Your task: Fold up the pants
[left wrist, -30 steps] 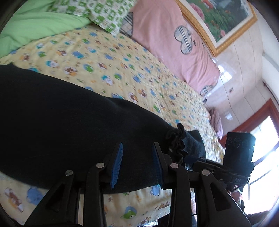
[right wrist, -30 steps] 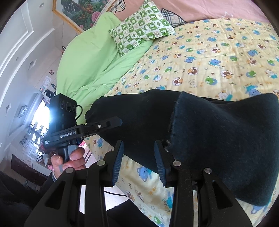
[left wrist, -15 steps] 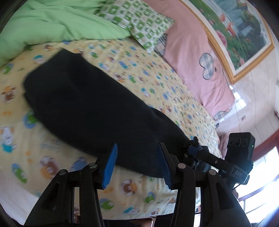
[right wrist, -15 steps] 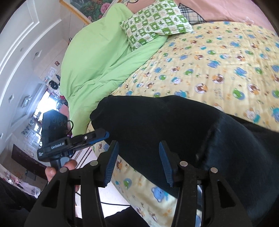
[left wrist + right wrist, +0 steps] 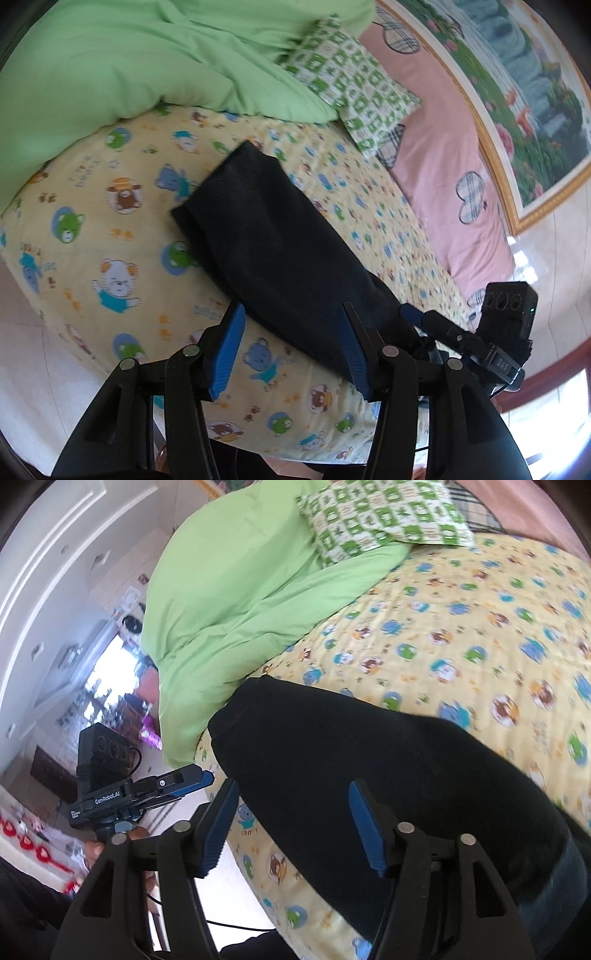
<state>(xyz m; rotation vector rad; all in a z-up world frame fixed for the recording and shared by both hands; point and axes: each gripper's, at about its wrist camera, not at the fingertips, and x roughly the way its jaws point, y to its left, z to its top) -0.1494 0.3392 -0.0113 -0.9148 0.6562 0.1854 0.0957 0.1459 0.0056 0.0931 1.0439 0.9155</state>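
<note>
The dark pants [image 5: 273,251] lie folded in a long strip near the front edge of the bed. They also show in the right wrist view [image 5: 388,775]. My left gripper [image 5: 291,350] is open and empty, raised above the near end of the pants. My right gripper [image 5: 291,827] is open and empty, raised above the pants' other end. The right gripper also shows at the right in the left wrist view [image 5: 410,314]. The left gripper also shows at the left in the right wrist view [image 5: 207,775].
The bed has a yellow cartoon-print sheet [image 5: 110,221]. A green duvet [image 5: 129,66] is piled at the far side, with a green checked pillow [image 5: 351,85] and a pink headboard cover [image 5: 443,166]. The bed edge and floor [image 5: 221,904] lie below the grippers.
Both grippers have opened wider and pulled back and up from the pants. The pants now lie flat on the bed, seen from farther away.
</note>
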